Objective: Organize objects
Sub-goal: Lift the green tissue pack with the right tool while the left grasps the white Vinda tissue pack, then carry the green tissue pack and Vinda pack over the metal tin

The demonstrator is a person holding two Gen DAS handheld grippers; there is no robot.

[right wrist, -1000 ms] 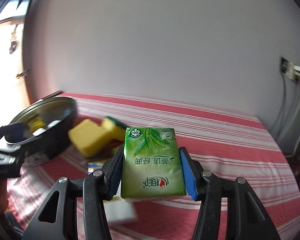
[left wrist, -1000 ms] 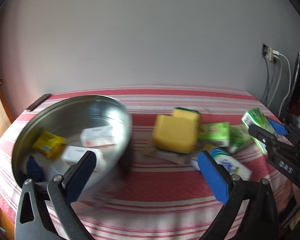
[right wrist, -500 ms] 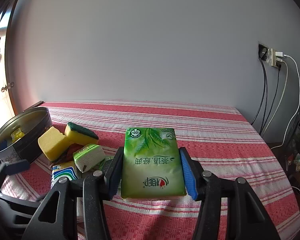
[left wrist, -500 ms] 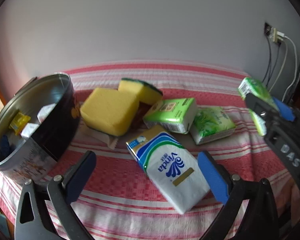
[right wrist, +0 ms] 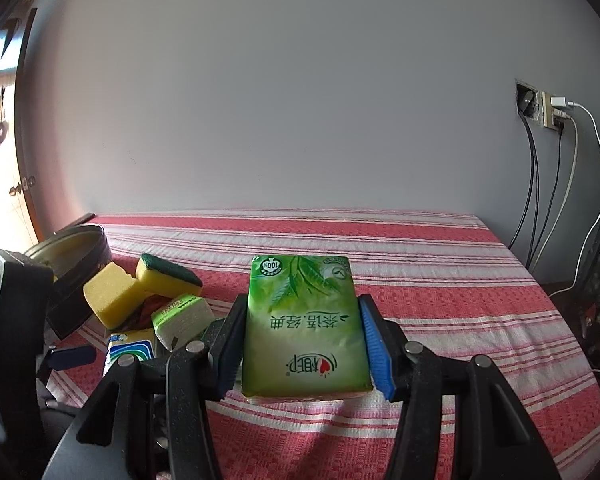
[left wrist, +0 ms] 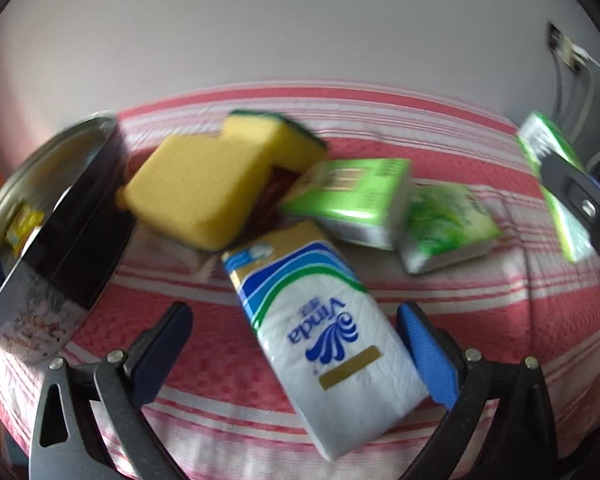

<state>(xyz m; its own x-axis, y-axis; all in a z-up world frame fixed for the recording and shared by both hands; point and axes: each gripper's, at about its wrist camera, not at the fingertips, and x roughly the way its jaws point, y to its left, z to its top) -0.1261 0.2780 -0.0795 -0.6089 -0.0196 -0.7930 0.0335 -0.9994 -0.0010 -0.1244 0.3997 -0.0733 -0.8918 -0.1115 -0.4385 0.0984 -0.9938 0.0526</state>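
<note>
While the right wrist view looks level across the striped cloth (right wrist: 420, 280) to a wall socket (right wrist: 556, 110) with cables at 2 o'clock, the left wrist view tilts down onto the pile, blurred by motion. Only the left view shows inside the tin (left wrist: 56, 216) at 9 o'clock, where a small yellow packet (left wrist: 24, 224) lies. Only the right view shows the full face of the held pack.

The left gripper (left wrist: 296, 356) has its jaws wide apart, closed on nothing. The white tissue pack (left wrist: 320, 320) lies slantwise between them, its near corner close to the blue pad at 4 o'clock; whether they touch cannot be told. The right gripper (right wrist: 304, 344) is clamped on a green tissue pack (right wrist: 304, 320), pads pressing both long sides, the pack lifted off the cloth.

Beyond the white pack, two yellow sponges (left wrist: 204, 188) lean together at 11 o'clock beside the tin. Two more green packs (left wrist: 352, 200) lie side by side at 1 o'clock.

The white pack reads "Vinda" in blue, upside down, above a gold bar. The held pack carries a "100%" seal, leaf art and Chinese characters, all upside down. Print on the other green packs is too blurred to read.
</note>
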